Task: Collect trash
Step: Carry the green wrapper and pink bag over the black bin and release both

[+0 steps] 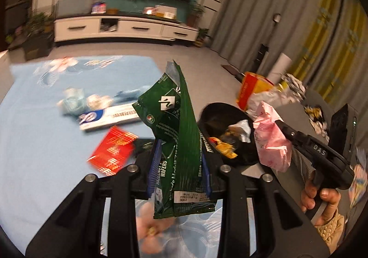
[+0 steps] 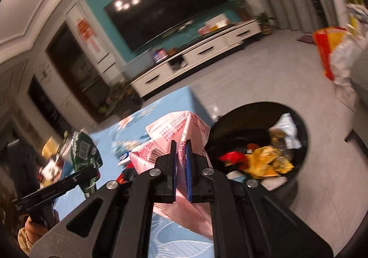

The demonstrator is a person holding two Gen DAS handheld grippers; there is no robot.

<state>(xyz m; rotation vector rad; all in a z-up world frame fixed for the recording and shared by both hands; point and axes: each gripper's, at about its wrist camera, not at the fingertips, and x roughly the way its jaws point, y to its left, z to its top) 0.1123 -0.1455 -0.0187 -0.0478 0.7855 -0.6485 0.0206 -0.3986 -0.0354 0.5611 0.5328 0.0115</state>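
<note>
Left claw (image 1: 179, 166) pinches green wafer wrapper (image 1: 177, 131); right claw (image 2: 181, 161) pinches pink packet (image 2: 181, 131); releasing short of the bin (image 2: 301, 166) risks floor litter.

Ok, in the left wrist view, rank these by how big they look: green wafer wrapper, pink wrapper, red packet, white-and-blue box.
1. green wafer wrapper, though it is nearest the lens, which inflates it
2. pink wrapper
3. red packet and white-and-blue box: too alike, and blurred, to rank
</note>
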